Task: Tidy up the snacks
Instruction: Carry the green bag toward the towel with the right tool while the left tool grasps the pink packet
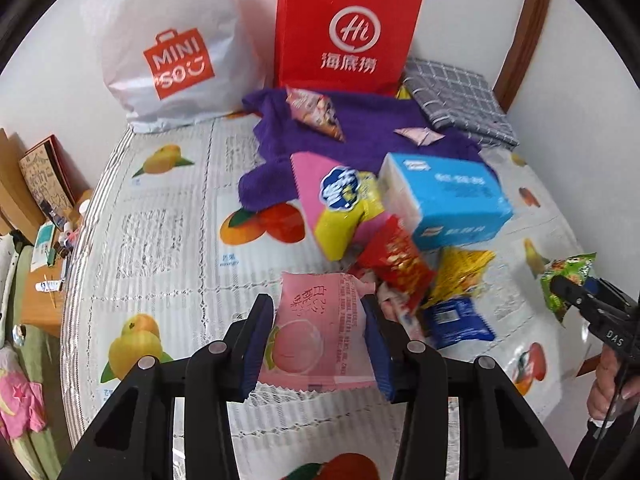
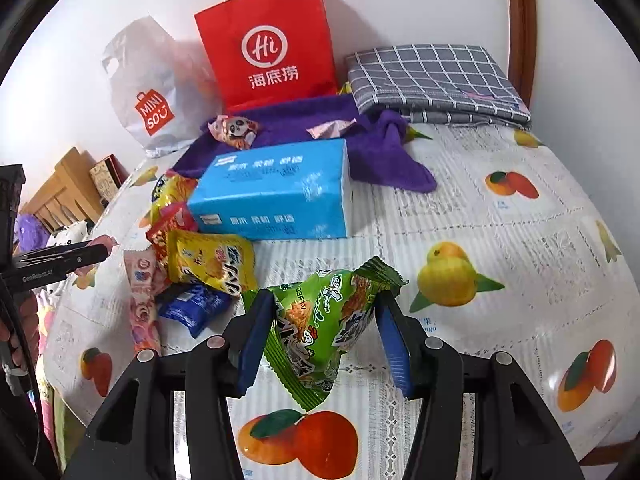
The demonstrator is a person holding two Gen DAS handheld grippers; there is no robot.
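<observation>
Pointing steeply down over the table (image 1: 168,216), with the left hand-held gripper (image 1: 318,334) clamped on a flat pink peach-print snack packet (image 1: 320,328), blue pads pressing its two side edges. Packet hanging just above the tablecloth, at the near edge of the snack pile.

Angling down likewise on the other side, with the right hand-held gripper (image 2: 322,328) clamped on a puffy green foil snack bag (image 2: 320,320), pads squeezing its sides, lower corner dangling over a printed orange. Showing in the left wrist view at the far right as a black tool held in a person's hand (image 1: 610,388).

Standing against the white wall at the back: a red paper shopping bag with white handles (image 2: 272,40) and a white plastic carrier bag with a red logo (image 2: 160,92); contents of either not visible.

Lying in the middle: a light blue rectangular tissue box (image 2: 276,192), resting partly on a rumpled purple towel (image 2: 380,152). Crowding beside the box: a yellow biscuit packet (image 2: 212,264), a red snack packet (image 2: 170,226), a dark blue small packet (image 2: 196,306). Sitting on the towel: a small pink panda-print pouch (image 2: 236,130) and a pale pink wrapper (image 2: 330,128).

Covering the table: a white fruit-print cloth. Resting in the back corner: a folded grey checked cloth (image 2: 436,80). Edging the right: a brown wooden frame (image 2: 520,20).
</observation>
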